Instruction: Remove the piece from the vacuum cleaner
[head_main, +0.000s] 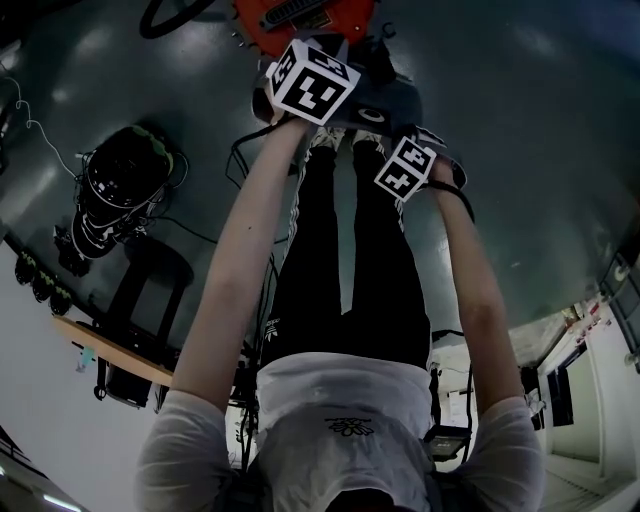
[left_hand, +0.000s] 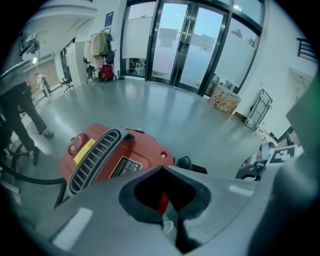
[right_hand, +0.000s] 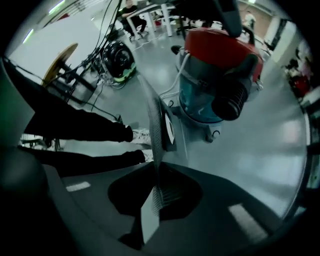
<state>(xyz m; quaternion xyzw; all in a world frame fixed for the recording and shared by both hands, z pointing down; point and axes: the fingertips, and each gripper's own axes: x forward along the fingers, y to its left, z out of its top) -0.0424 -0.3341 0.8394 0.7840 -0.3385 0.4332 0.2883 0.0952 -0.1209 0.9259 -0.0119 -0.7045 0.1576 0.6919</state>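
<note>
The right tongs (right_hand: 155, 200) pinch the thin mesh piece (right_hand: 156, 135) by its edge, apart from the vacuum (right_hand: 220, 65) and just in front of it. The left tongs (left_hand: 172, 220) are pressed together (empty, by the look) near the vacuum's top. With so narrow a grip, the piece could pivot or slip out.

The left gripper (left_hand: 166, 172) has its jaws together at the tips. Just beyond them the red vacuum cleaner (left_hand: 112, 152) sits on the grey floor (left_hand: 165, 112). Glass doors (left_hand: 190, 45) stand far off.
</note>
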